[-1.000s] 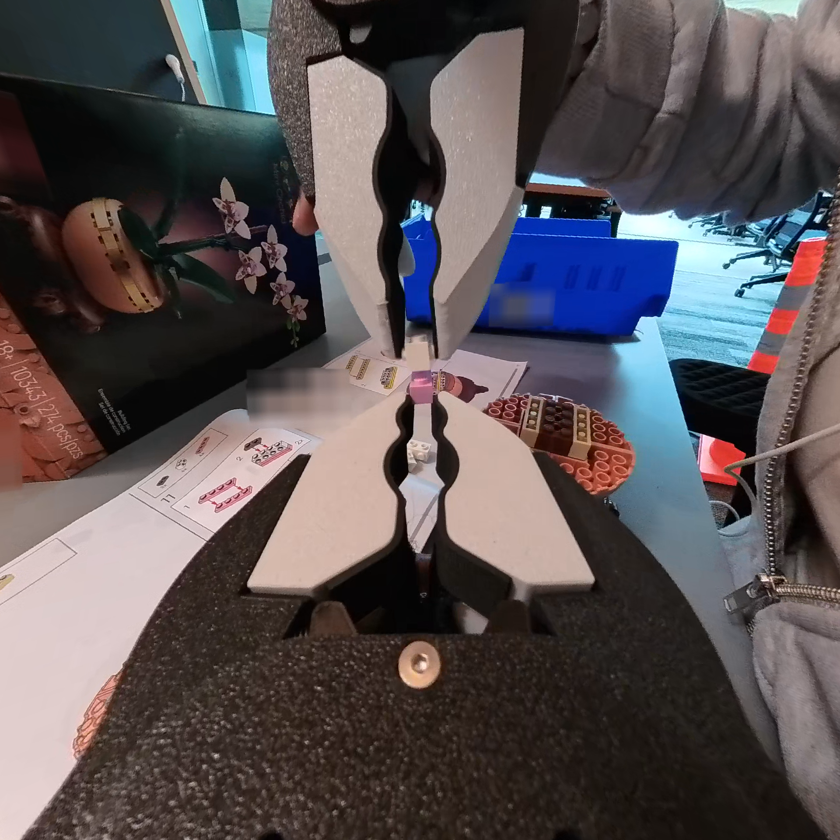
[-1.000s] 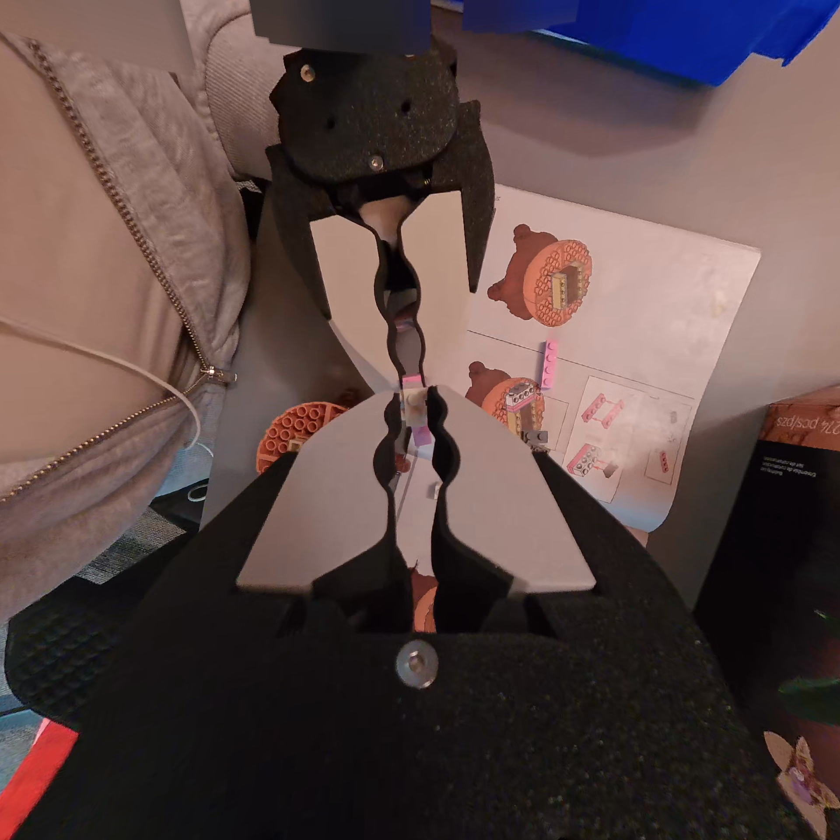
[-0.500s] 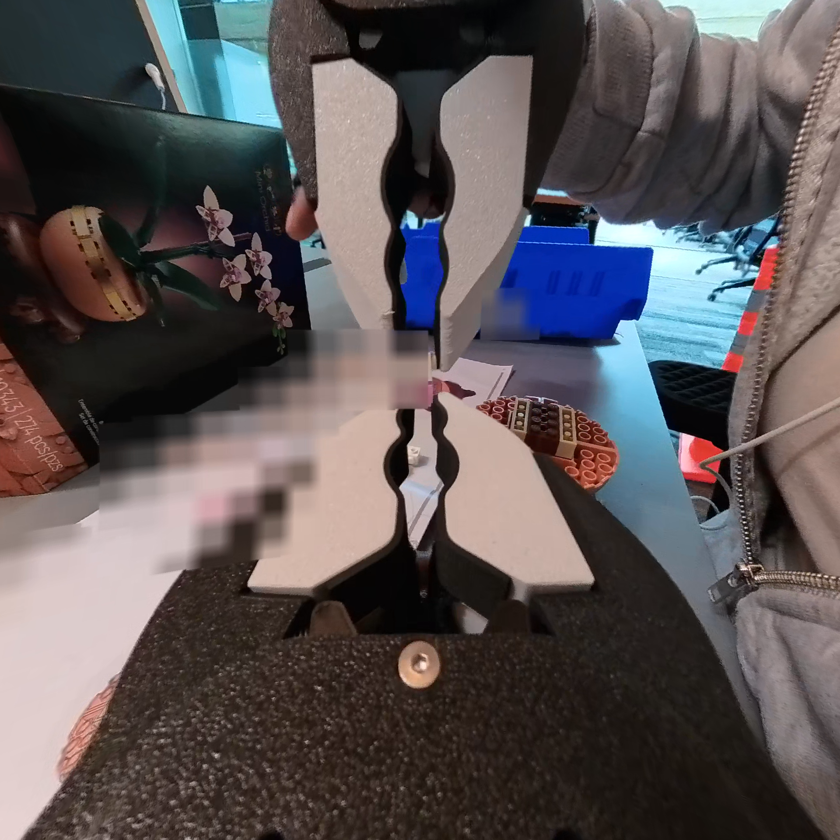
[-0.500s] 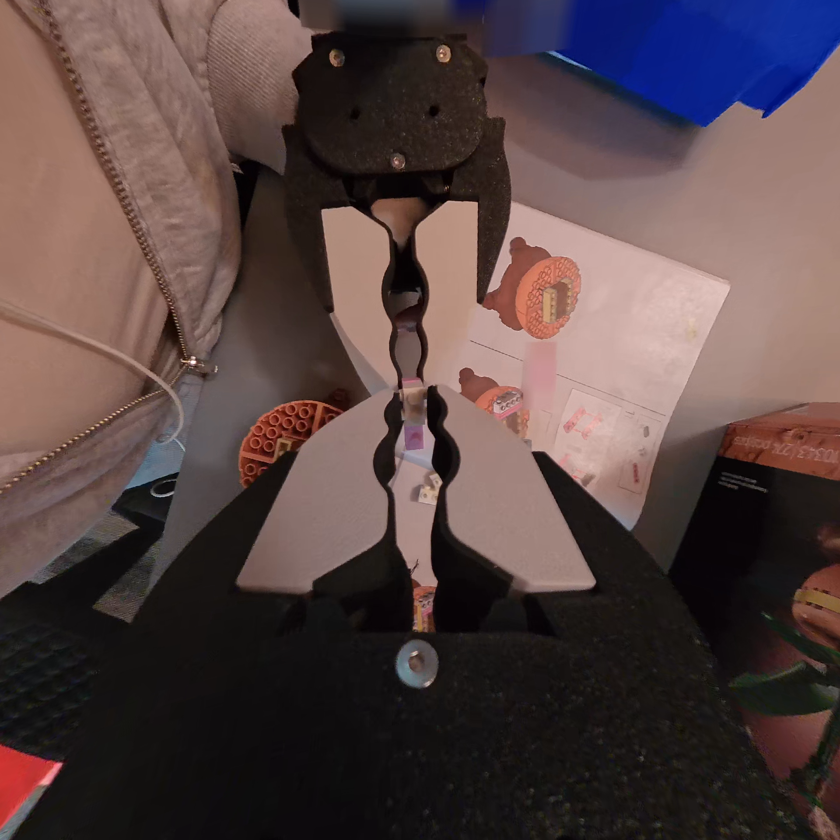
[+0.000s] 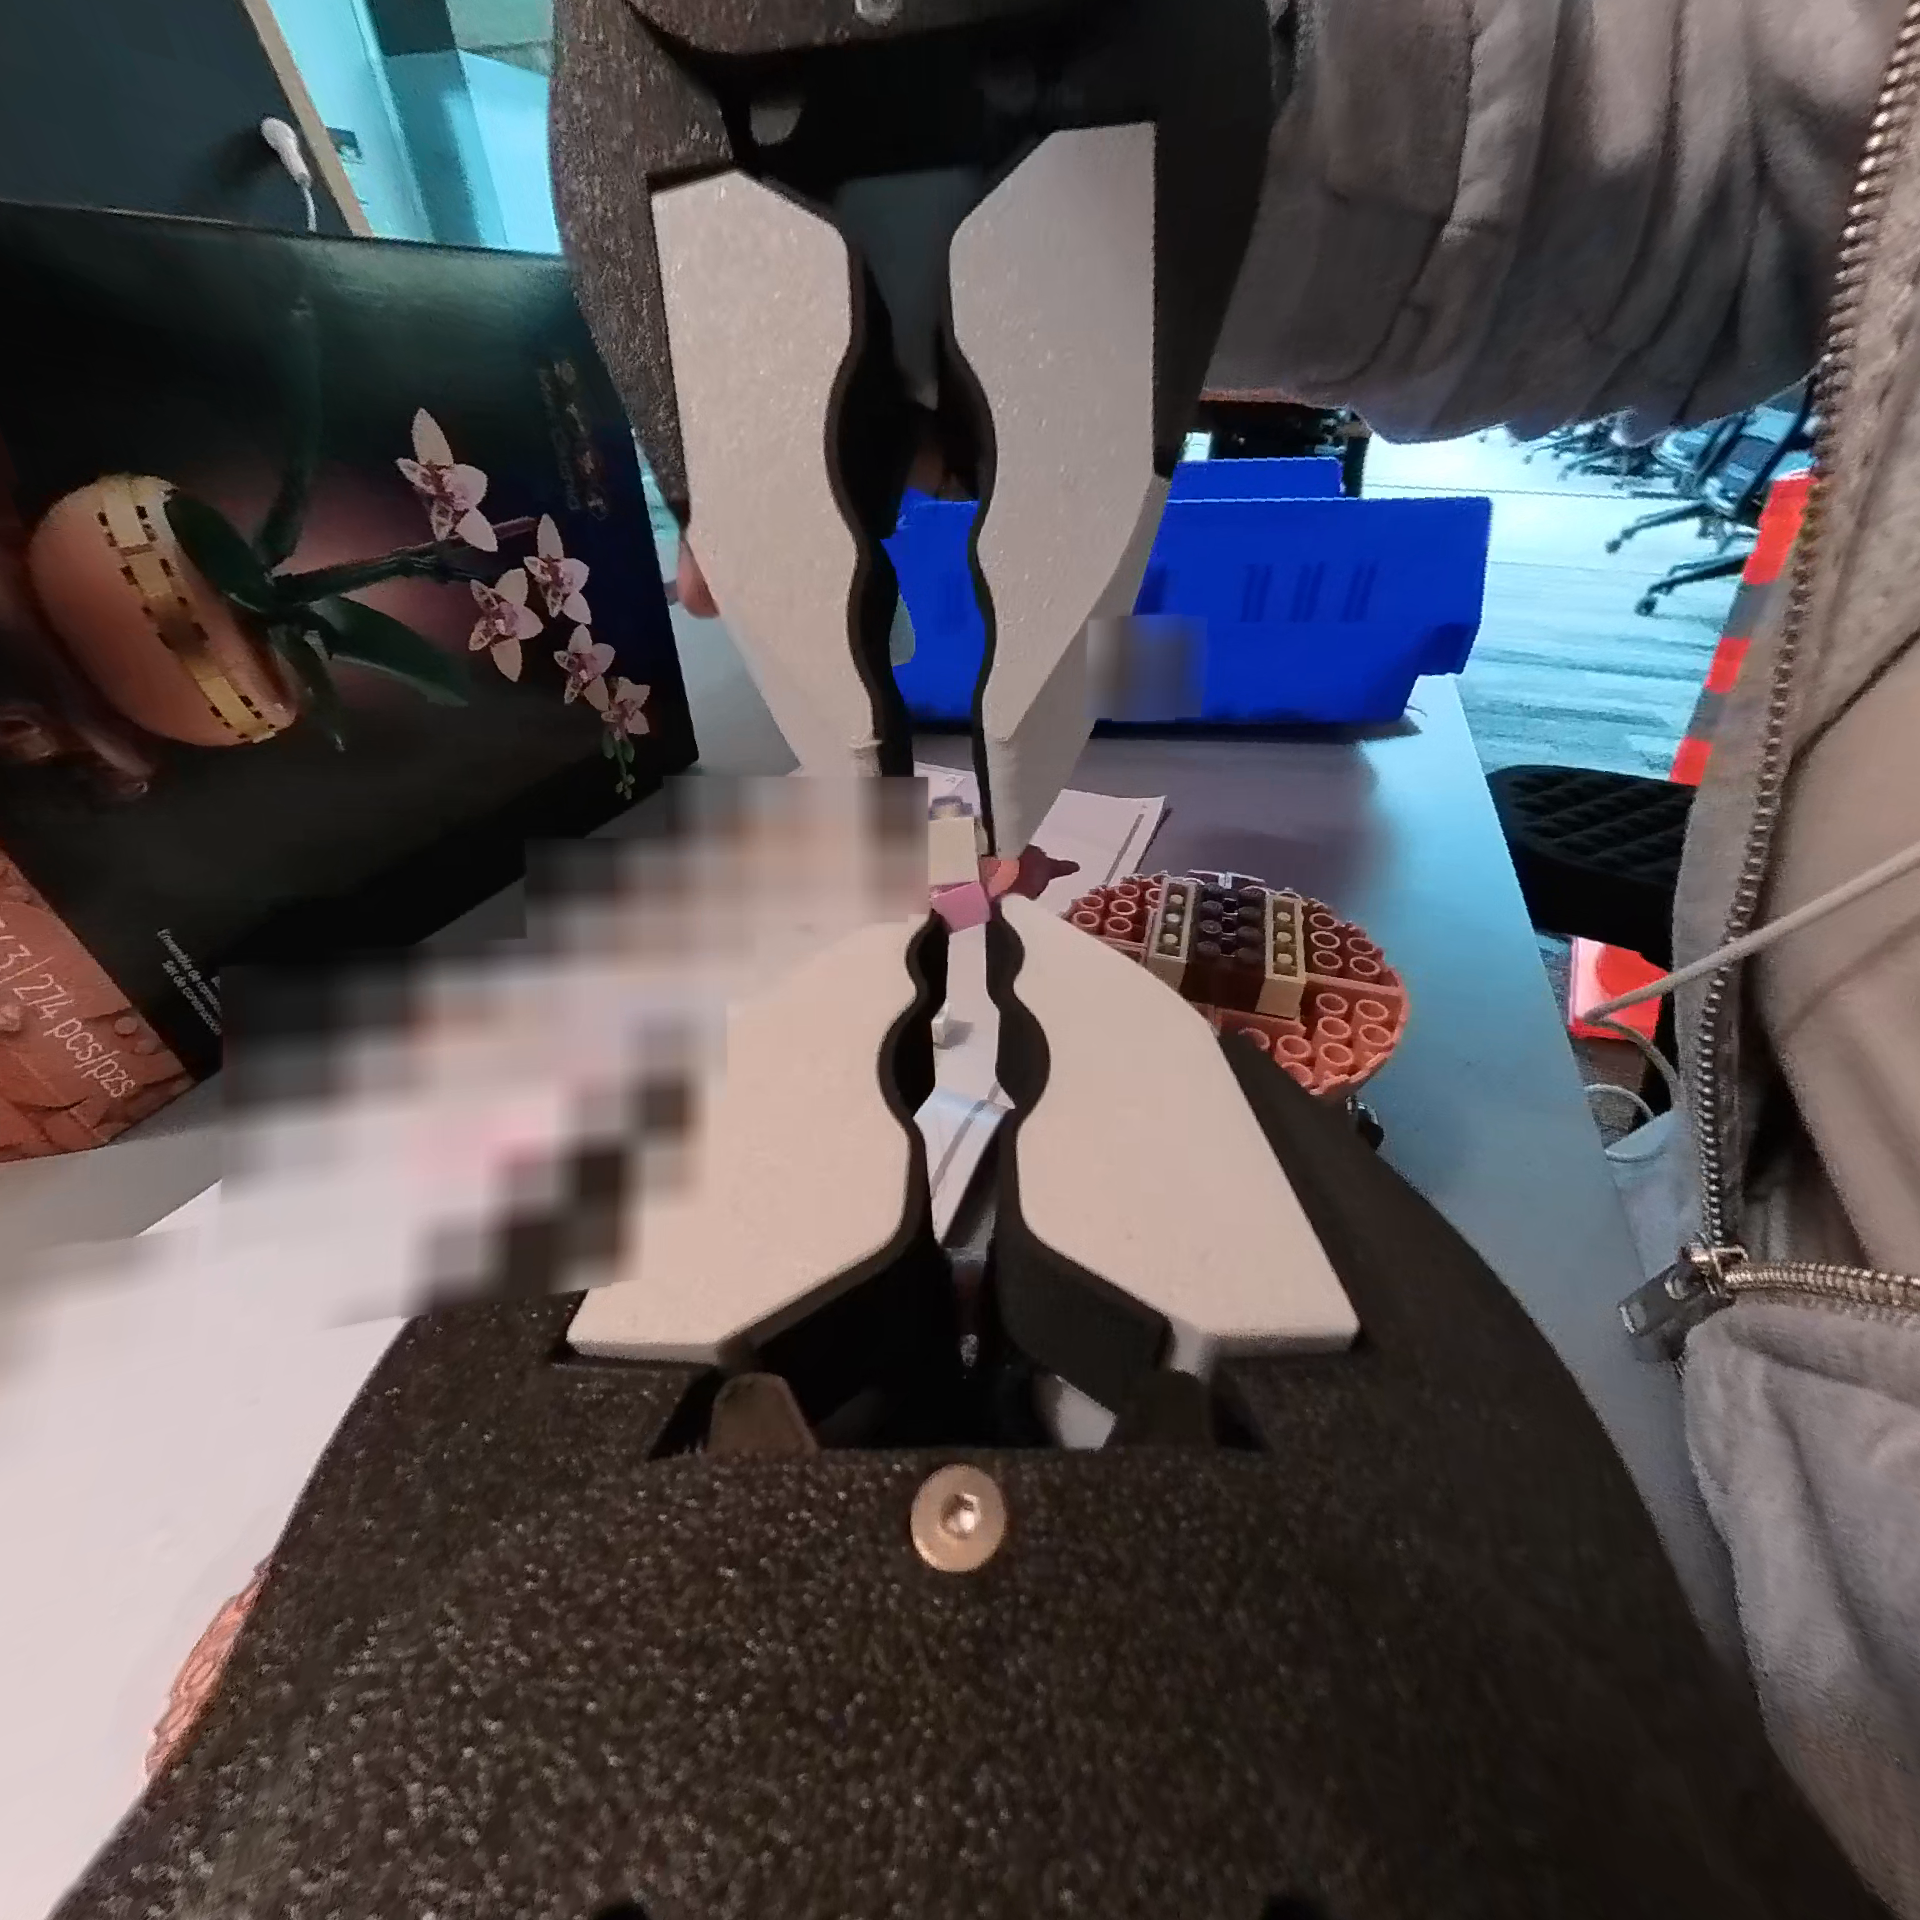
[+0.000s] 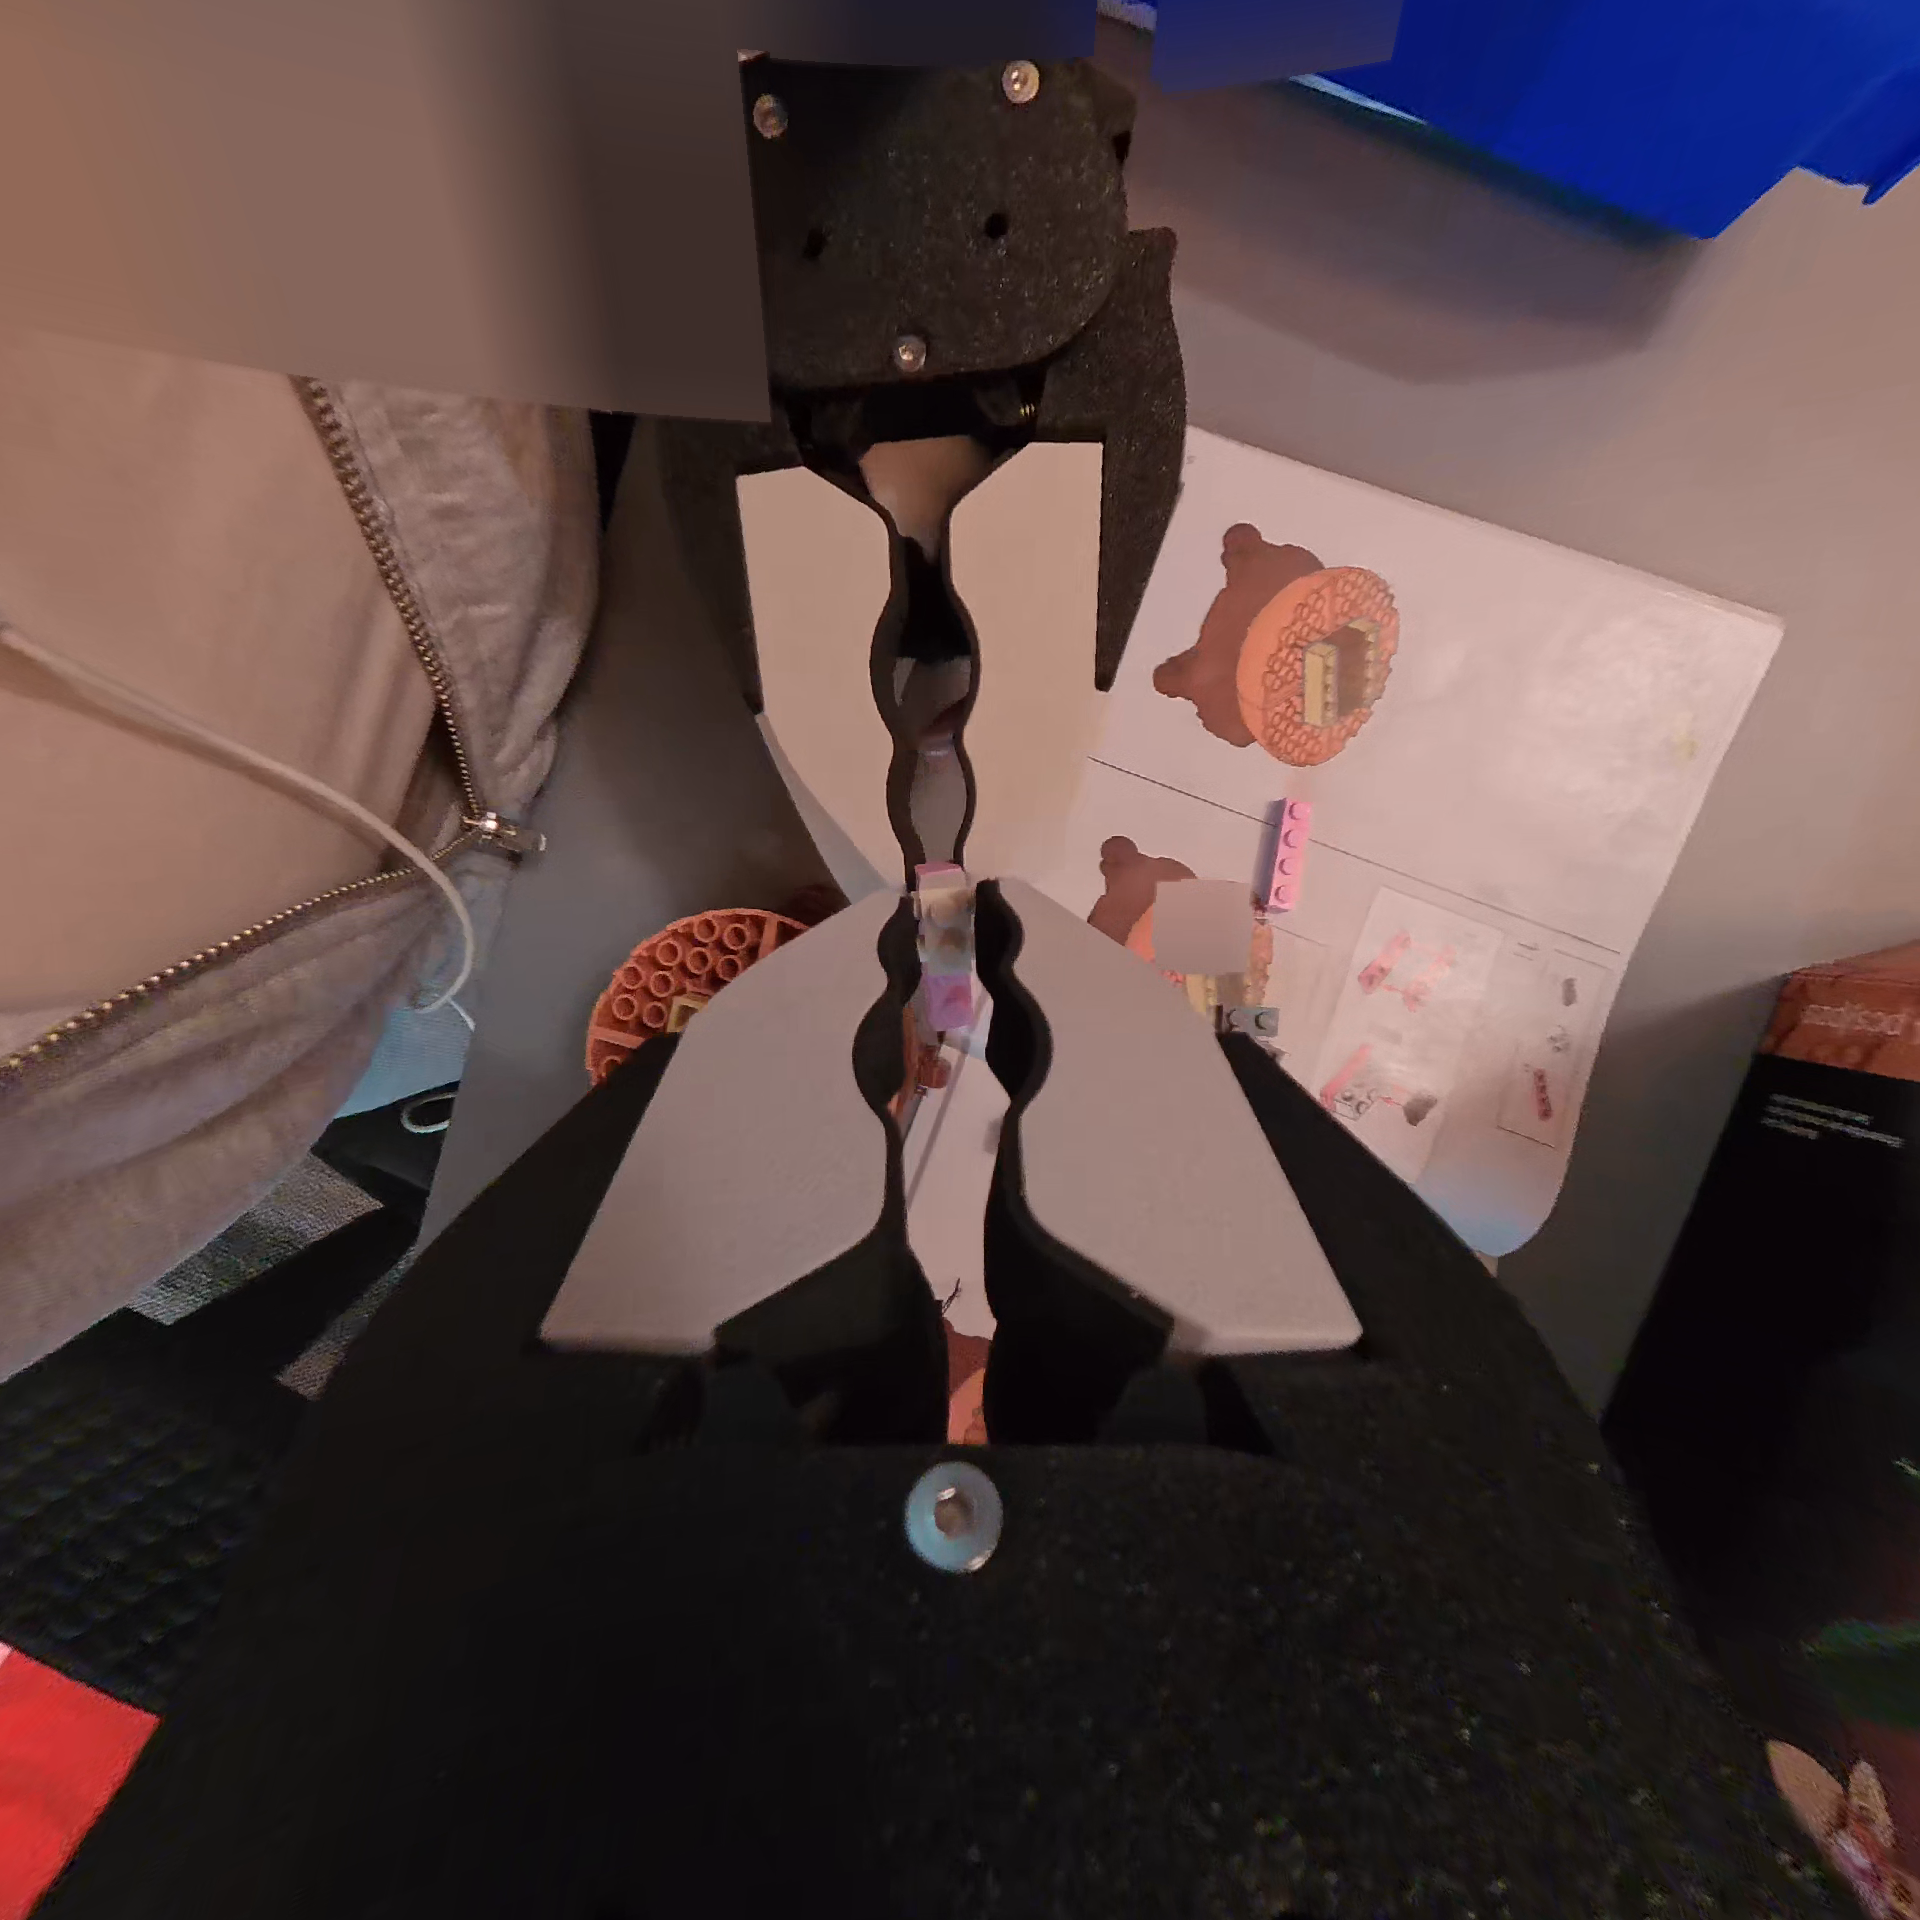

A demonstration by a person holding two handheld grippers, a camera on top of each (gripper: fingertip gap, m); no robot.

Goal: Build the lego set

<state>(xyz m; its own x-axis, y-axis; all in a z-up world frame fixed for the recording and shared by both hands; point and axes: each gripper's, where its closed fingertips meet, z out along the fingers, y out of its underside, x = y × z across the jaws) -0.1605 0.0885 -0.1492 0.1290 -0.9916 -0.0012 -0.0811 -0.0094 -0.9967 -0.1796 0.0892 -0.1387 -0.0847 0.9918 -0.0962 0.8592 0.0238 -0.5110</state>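
A small pink plastic brick [image 5: 961, 906] meets a cream one [image 5: 951, 854], the round studded plastic base [image 5: 1309, 997] is salmon with tan and dark-brown bricks, the plastic bin [image 5: 1299, 613] is blue, the surface [image 5: 1475, 1101] grey.

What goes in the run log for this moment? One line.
left gripper: shut on small pink lego piece | right gripper: shut on small tan lego piece | pieces meeting mid-air | round brown studded lego base: on table

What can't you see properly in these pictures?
- Instruction sheet, left wrist view: a mosaic patch covers most of it.
- Pink piece, left wrist view: too small, pinched between the hand-held gripper tips.
- Round brown build, right wrist view: half hidden behind the hand-held gripper.
- Blue bin, right wrist view: cut off at the top edge.
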